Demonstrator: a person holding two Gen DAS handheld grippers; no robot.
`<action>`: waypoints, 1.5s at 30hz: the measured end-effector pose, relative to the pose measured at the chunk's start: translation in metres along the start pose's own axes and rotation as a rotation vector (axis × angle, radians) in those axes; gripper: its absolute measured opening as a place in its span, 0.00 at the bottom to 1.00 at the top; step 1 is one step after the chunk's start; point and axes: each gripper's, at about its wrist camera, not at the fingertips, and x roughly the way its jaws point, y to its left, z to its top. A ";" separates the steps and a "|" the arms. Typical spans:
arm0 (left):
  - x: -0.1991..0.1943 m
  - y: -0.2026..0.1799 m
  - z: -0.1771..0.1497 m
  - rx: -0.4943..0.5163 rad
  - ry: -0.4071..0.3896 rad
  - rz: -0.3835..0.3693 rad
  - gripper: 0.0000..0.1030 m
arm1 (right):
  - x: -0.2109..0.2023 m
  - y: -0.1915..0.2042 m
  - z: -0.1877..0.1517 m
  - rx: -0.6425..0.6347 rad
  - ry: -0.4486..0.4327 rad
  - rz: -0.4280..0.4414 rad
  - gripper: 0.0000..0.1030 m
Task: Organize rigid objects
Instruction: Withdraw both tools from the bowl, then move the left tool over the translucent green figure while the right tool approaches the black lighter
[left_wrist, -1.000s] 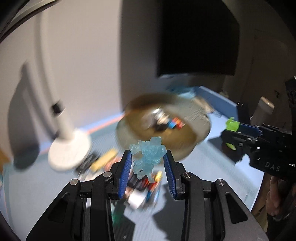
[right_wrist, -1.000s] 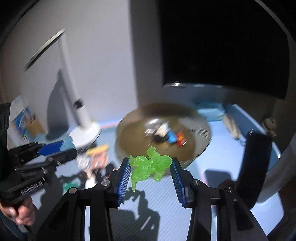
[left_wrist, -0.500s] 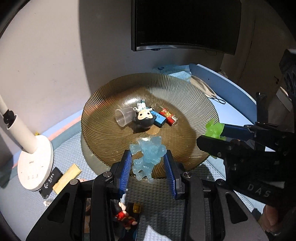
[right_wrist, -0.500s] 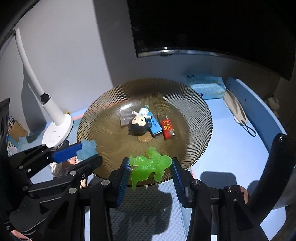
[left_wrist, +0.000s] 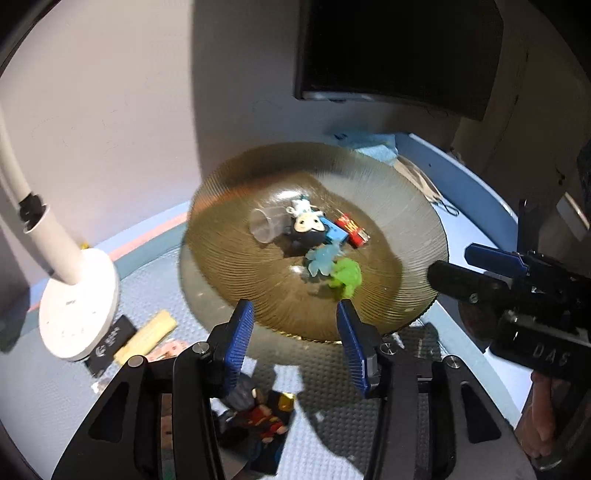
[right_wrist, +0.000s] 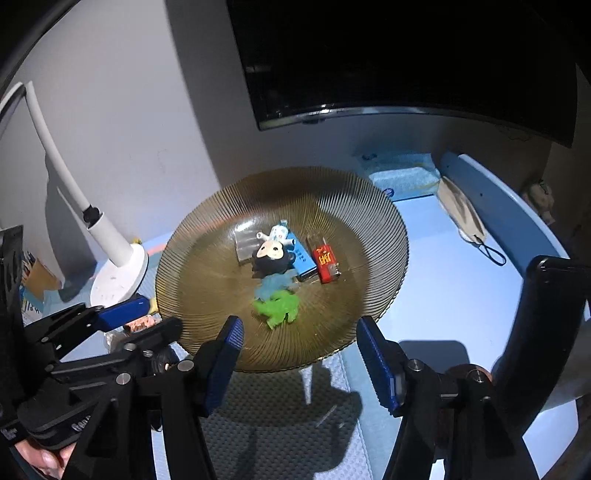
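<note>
A ribbed amber glass plate (left_wrist: 413, 295) (right_wrist: 369, 317) sits on the blue table. In it lie a translucent blue figure (left_wrist: 323, 256) (right_wrist: 275, 284), a green figure (left_wrist: 345, 277) (right_wrist: 279, 308), a black-haired doll (left_wrist: 308, 230) (right_wrist: 271, 256), a blue block (left_wrist: 334, 232) (right_wrist: 304, 260), a red box (left_wrist: 352, 230) (right_wrist: 325, 264) and a clear cup (left_wrist: 266, 229) (right_wrist: 245, 242). My left gripper (left_wrist: 295, 341) is open and empty at the plate's near rim. My right gripper (right_wrist: 301, 356) is open and empty at the near rim too.
A white lamp base (left_wrist: 77, 310) (right_wrist: 118, 277) stands left of the plate. Small toys and cards (left_wrist: 258, 410) lie under the left gripper, with a yellow bar (left_wrist: 146, 336) and black card (left_wrist: 110, 341). A face mask (right_wrist: 463, 214) and blue cloth (right_wrist: 400, 170) lie behind.
Both grippers have opened. The blue figure and the green figure have dropped from them into the plate, side by side near its middle.
</note>
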 end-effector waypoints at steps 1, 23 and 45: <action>-0.005 0.004 -0.001 -0.011 -0.008 0.001 0.43 | -0.002 0.000 0.000 0.002 -0.003 0.006 0.60; -0.101 0.139 -0.171 -0.337 -0.026 0.191 0.78 | 0.005 0.120 -0.104 -0.151 0.066 0.175 0.61; -0.084 0.150 -0.225 -0.353 0.013 0.331 0.81 | 0.041 0.117 -0.138 -0.120 0.092 0.154 0.78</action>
